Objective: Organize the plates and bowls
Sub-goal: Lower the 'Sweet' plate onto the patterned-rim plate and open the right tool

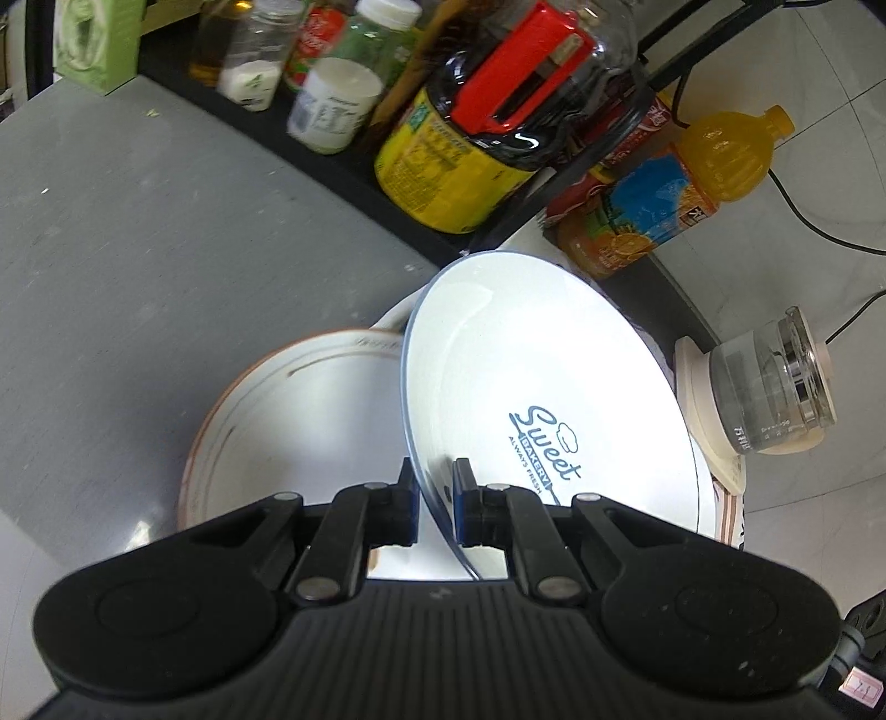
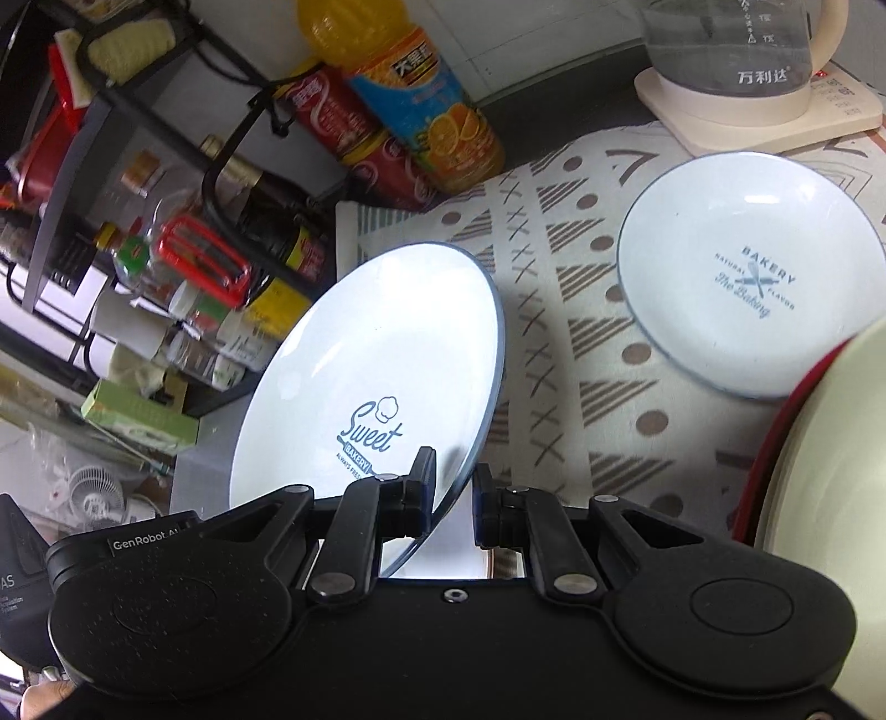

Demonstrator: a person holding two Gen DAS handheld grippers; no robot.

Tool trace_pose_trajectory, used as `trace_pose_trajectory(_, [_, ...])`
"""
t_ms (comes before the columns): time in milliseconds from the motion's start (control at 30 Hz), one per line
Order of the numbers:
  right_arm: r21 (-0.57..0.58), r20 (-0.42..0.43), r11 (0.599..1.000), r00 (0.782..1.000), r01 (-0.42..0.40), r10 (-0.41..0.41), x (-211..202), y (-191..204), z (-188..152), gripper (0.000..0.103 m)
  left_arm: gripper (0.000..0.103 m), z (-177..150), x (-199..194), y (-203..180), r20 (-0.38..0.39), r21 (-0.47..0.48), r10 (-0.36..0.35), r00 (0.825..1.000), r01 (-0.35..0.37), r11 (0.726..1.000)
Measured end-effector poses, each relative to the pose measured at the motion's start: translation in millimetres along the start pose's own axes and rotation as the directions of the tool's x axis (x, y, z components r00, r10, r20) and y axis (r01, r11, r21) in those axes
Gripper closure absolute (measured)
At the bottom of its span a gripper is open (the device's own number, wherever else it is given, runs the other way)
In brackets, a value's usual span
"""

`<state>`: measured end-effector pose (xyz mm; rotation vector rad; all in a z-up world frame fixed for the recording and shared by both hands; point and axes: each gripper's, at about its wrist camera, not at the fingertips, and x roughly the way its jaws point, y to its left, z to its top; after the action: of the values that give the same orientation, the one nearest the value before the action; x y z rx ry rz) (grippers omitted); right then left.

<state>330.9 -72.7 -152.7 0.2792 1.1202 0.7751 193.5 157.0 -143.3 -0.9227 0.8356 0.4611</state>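
Observation:
In the left wrist view, my left gripper is shut on the near rim of a white blue-rimmed plate printed "Sweet Bakery". The plate is tilted up above a brown-rimmed white dish. In the right wrist view, my right gripper is shut on the rim of a similar "Sweet Bakery" plate, also tilted on edge. Neither gripper appears in the other's view. Another white plate, printed "Bakery", lies flat on the patterned cloth. A cream bowl with a red rim fills the right edge.
A black rack crowded with jars and bottles lines the back of the grey counter. An orange juice bottle stands beside it. A glass kettle on a cream base sits at the cloth's far corner.

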Motion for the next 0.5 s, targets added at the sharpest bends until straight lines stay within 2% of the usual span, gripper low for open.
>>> trace_pose_trajectory(500, [-0.049,-0.052,0.999,0.998,0.019,-0.022,6,20,-35,0.091,0.093,-25,-13,36,-0.020,-0.038,0.046,0.999,-0.046,0.998])
